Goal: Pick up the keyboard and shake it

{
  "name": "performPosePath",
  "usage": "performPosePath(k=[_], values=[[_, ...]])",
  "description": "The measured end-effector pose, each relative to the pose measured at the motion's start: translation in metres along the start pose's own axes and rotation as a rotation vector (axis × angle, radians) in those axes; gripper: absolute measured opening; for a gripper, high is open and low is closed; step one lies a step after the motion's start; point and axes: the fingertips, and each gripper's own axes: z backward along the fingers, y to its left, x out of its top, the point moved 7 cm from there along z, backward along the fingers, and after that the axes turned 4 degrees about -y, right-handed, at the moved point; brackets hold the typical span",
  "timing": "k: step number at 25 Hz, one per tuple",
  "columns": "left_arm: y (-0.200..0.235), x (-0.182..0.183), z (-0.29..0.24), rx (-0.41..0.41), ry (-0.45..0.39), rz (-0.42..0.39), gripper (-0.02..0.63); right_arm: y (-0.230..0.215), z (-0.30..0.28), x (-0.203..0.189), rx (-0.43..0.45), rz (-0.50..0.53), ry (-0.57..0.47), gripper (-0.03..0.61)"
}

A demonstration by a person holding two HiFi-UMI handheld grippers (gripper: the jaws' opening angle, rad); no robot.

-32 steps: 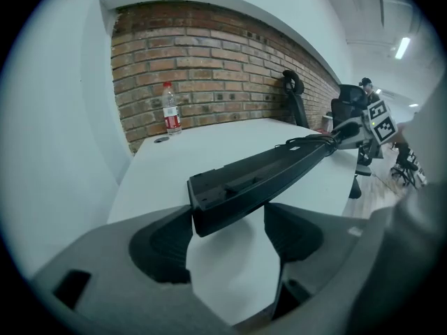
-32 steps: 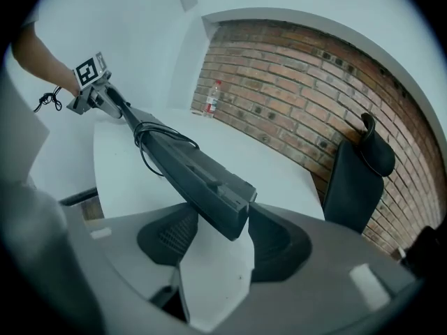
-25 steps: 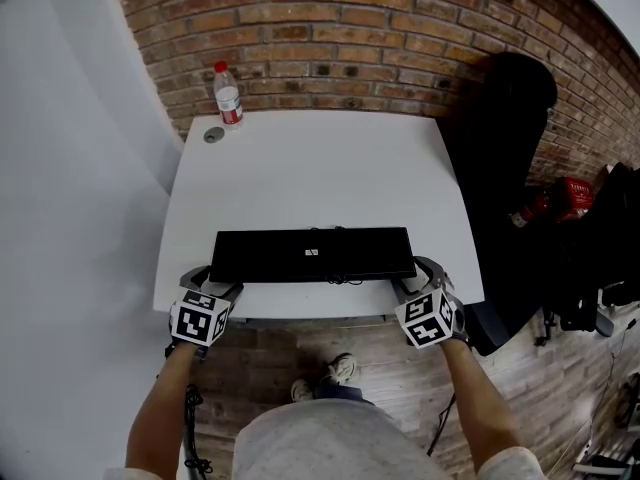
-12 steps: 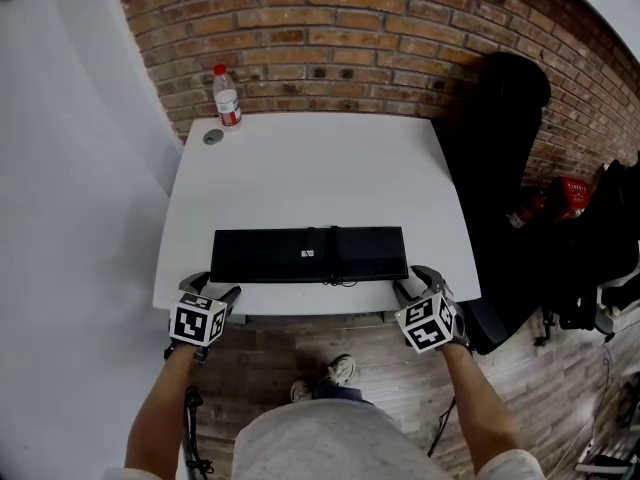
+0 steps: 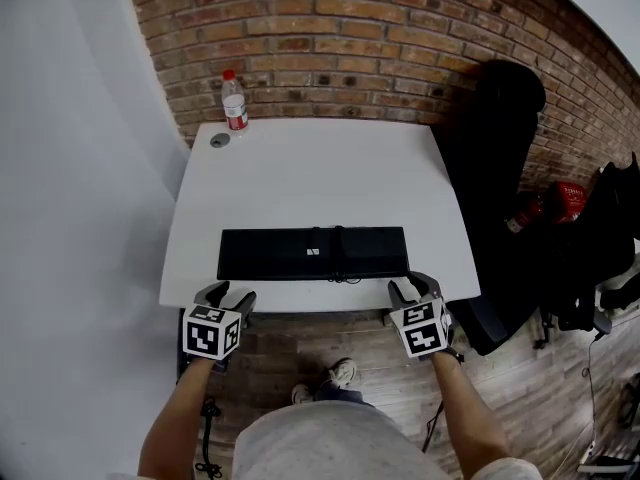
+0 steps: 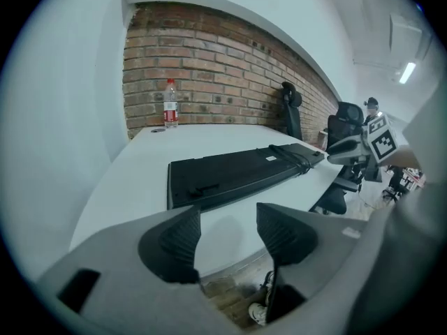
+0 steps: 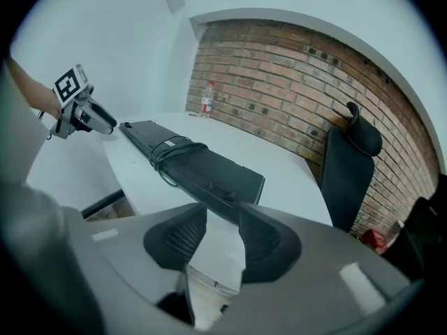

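Near the front edge of a white surface (image 5: 310, 173), a black keyboard (image 5: 313, 253) lies flat with its cable (image 5: 338, 254) wound round its middle, and a plastic bottle (image 5: 234, 100) stands at the far left corner by a brick wall. At that front edge, the left hand-held gripper (image 5: 229, 294) is just in front of the keyboard's left corner and the right hand-held gripper (image 5: 411, 286) is just in front of its right corner, neither touching it. Both pairs of jaws have just been closing yet stand apart with nothing between them, the right pair narrower.
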Motion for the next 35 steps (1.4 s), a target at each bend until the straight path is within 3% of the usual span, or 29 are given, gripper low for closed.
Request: performPosePath(k=[5,10,21,28,35], values=[[-0.024,0.014,0.011,-0.064,-0.080,0.037,0.192,0.021,0.019,0.018,0.008,-0.064,-0.062,0.132],[-0.046,0.031,0.022,-0.115,-0.156,0.023,0.132,0.048,0.037,0.042,0.028,-0.135,-0.139,0.109],[-0.087,0.051,0.047,-0.156,-0.256,0.000,-0.006,0.081,0.075,0.077,0.043,-0.240,-0.266,0.011],[-0.090,0.053,0.059,-0.159,-0.262,0.031,-0.008,0.099,0.086,0.090,0.103,-0.278,-0.297,0.011],[-0.094,0.054,0.059,-0.171,-0.254,0.023,-0.009,0.107,0.088,0.089,0.105,-0.285,-0.296,0.011]])
